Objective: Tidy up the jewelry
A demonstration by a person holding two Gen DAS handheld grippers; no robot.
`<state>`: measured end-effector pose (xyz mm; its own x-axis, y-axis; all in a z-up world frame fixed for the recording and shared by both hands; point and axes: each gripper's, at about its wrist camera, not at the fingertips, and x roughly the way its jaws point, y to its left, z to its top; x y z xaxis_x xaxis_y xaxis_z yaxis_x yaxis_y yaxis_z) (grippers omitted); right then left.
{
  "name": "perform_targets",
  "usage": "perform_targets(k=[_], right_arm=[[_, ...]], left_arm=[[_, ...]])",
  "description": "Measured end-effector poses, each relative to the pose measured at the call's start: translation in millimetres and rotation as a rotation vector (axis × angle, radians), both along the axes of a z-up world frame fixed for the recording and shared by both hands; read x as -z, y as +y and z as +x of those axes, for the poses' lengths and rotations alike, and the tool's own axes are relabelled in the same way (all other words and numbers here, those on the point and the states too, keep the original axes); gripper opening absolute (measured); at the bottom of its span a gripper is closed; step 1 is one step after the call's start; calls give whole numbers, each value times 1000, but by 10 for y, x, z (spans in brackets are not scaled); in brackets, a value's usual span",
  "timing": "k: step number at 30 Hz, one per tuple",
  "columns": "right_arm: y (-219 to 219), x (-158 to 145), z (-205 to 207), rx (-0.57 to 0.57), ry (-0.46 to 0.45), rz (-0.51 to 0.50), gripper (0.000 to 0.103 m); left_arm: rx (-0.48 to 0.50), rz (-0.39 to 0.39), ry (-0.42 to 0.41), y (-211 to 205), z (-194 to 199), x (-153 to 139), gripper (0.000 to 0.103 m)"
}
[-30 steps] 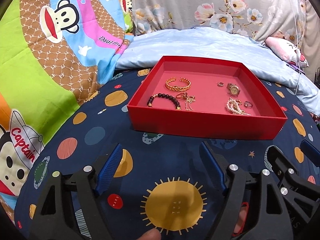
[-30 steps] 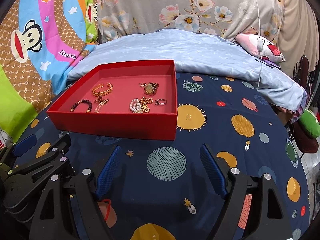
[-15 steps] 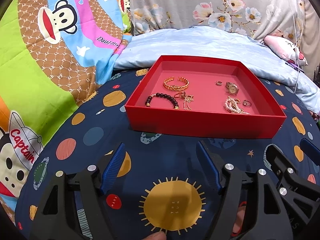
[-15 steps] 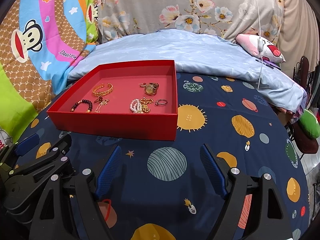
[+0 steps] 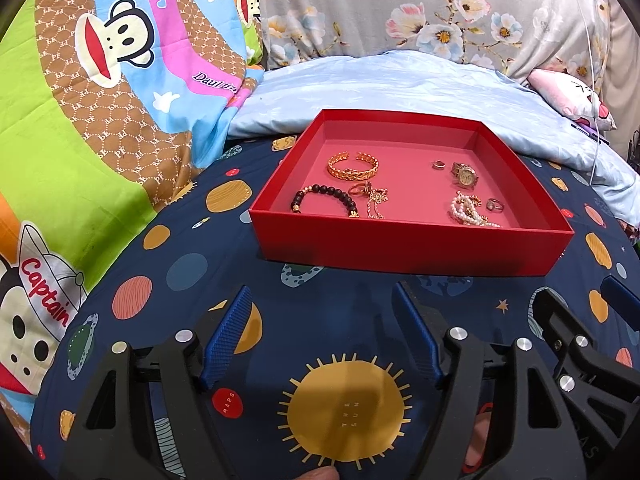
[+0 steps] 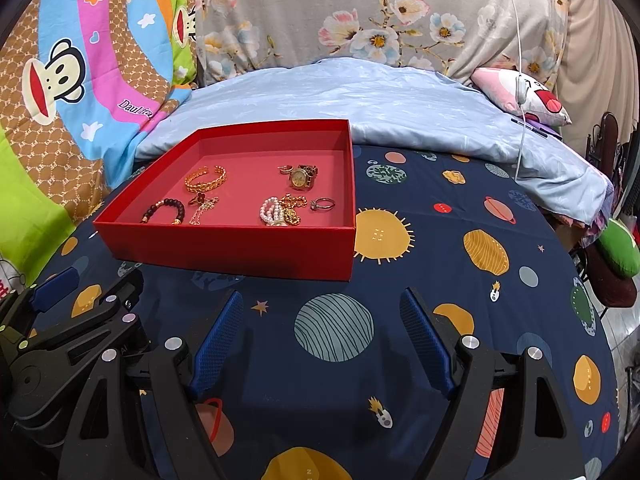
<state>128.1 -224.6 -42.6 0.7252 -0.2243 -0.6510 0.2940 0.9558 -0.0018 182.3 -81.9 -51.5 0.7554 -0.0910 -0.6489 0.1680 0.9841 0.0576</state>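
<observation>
Red square cardboard tray (image 5: 404,248), gold woven cuff (image 5: 353,166), beaded bracelet (image 5: 325,197), both ribbed-padded tongs (image 5: 322,312) (image 6: 320,312) spread, empty

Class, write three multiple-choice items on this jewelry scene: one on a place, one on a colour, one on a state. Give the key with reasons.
1. Where does the gold watch lie?
A. on the planet-print cloth
B. in the tray
C. on the blue quilt

2. What colour is the tray?
A. red
B. green
C. white

3. How stand the left claw and the right claw?
A. both open and empty
B. both shut on rings
C. left shut on the bead bracelet

Key: B, the watch rests on the tray floor; A, its walls are red; A, the blue fingers stand apart, nothing between them.
</observation>
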Motion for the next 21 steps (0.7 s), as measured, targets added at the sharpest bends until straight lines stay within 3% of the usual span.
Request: perform_targets(k=[21], right_arm=[[-1, -4, 0, -1, 1, 0, 79]], left_arm=[[1, -1, 4, 2, 5, 2, 70]])
